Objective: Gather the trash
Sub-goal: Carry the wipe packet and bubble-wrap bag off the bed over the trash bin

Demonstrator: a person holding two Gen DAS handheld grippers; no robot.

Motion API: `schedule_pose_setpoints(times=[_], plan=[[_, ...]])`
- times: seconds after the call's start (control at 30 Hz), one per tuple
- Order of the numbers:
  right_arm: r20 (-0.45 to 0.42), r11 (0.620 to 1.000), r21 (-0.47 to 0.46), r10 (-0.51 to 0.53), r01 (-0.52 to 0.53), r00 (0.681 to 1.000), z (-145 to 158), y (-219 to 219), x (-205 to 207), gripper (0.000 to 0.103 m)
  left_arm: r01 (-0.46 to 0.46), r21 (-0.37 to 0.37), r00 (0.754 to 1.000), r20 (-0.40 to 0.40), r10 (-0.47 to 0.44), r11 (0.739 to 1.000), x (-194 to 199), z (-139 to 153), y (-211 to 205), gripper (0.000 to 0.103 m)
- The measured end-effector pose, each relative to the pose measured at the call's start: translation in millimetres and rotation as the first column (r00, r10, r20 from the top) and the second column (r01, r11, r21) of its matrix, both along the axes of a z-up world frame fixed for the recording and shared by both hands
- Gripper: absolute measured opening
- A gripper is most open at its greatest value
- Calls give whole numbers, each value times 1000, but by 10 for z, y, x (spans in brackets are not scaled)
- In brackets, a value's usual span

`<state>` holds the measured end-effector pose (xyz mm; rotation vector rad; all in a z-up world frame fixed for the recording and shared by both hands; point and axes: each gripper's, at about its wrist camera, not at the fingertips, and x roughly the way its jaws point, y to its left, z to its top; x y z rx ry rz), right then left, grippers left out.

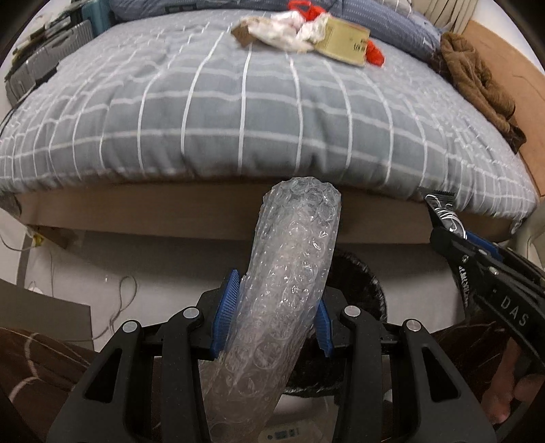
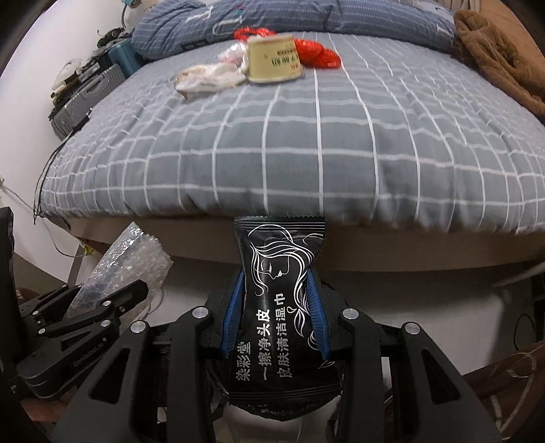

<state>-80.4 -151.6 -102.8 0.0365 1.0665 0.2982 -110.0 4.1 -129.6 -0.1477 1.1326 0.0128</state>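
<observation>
My left gripper (image 1: 274, 315) is shut on a roll of clear bubble wrap (image 1: 293, 265) and holds it over a black-lined trash bin (image 1: 361, 283) on the floor by the bed. My right gripper (image 2: 276, 315) is shut on a black wet-wipe packet (image 2: 277, 306) with a white line drawing of a woman. The packet shows at the right of the left wrist view (image 1: 446, 214), and the bubble wrap shows at the left of the right wrist view (image 2: 129, 259). More trash lies far back on the bed: a yellow box (image 1: 344, 39), crumpled white plastic (image 1: 289, 29) and red netting (image 1: 374, 54).
A bed with a grey checked duvet (image 1: 255, 112) fills the view ahead. A brown garment (image 1: 477, 81) lies on its right edge. Suitcases (image 1: 44, 61) stand to the left of the bed. Cables (image 1: 119, 300) lie on the white floor at left.
</observation>
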Motion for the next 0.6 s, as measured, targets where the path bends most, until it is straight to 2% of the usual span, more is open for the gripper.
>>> schedule_pose_setpoints(times=[0.27,0.6], plan=[[-77,1000,-15,15,-17,997,-416,60,52,35,0,5,998,-70,1,1000,22,-393,89,40],[-171,998,-45,34,-42,985,-891,187,258,35,14,0,994,-105,-14,1000,197,-751,150,39]])
